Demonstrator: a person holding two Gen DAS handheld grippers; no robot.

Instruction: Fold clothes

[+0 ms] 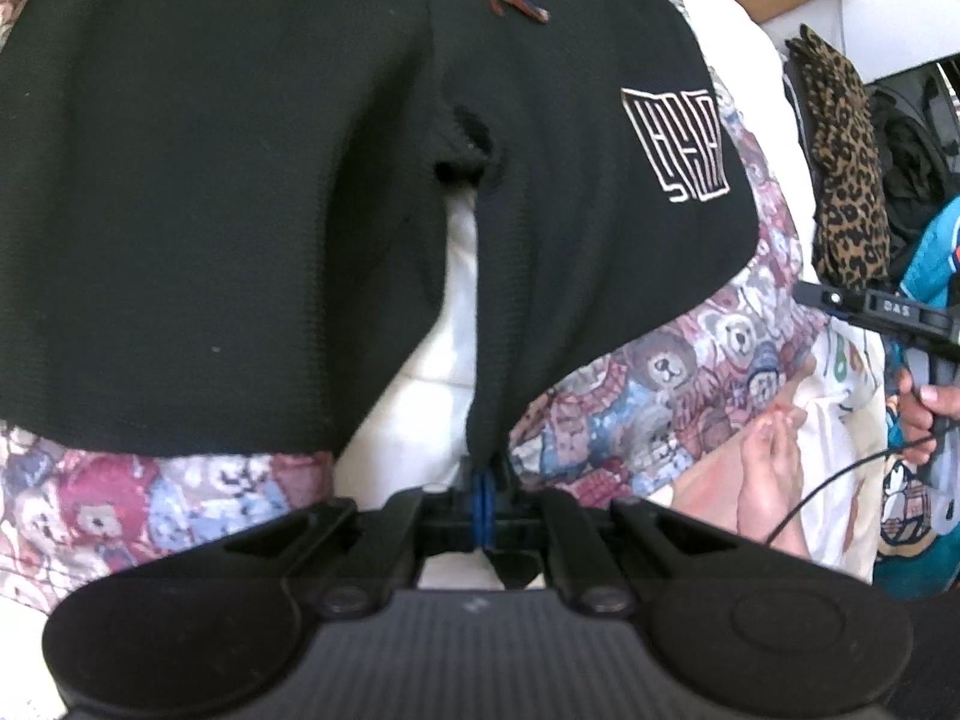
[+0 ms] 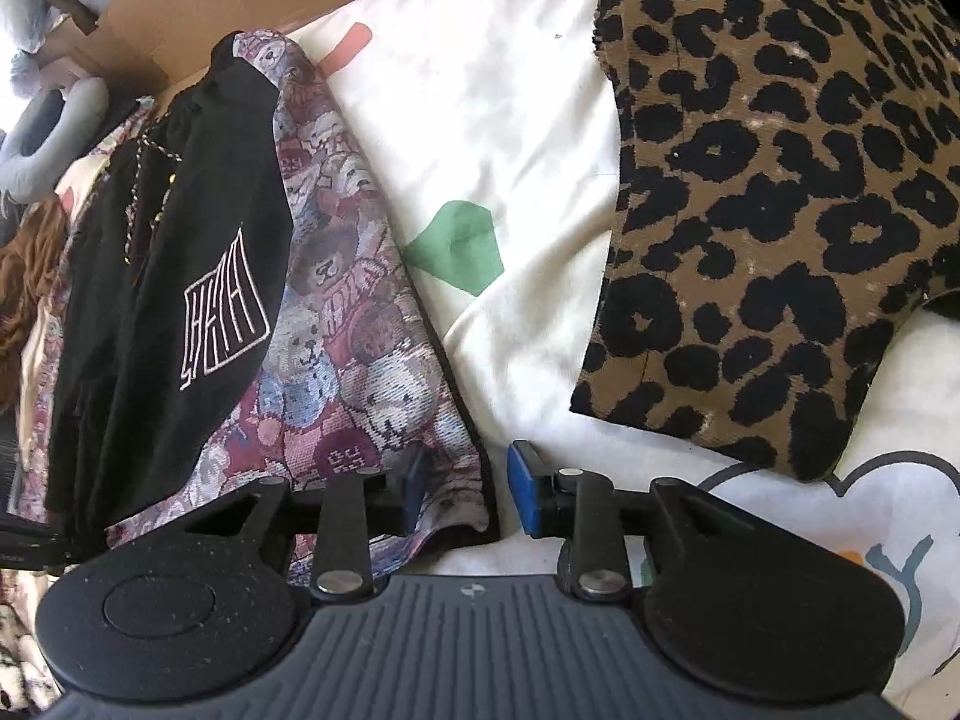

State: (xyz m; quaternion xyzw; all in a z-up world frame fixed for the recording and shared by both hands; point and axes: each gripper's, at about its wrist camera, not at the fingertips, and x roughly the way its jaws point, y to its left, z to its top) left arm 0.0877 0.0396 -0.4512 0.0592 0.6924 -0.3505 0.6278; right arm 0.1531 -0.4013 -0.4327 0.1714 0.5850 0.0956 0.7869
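Left wrist: left tool [image 1: 483, 495] pinches black shorts [image 1: 210, 210] hem | right tool [image 2: 462, 495] wide, shorts at its left

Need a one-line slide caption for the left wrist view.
Left gripper shut on hem of black shorts spread over teddy-bear fabric.

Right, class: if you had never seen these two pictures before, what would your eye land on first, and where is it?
Probably the black shorts that fill the left wrist view, with a white outlined logo on one leg; the left gripper is shut on their hem. In the right wrist view, the leopard-print garment at upper right stands out, beyond the open right gripper. Under the shorts lies a teddy-bear patterned cloth.
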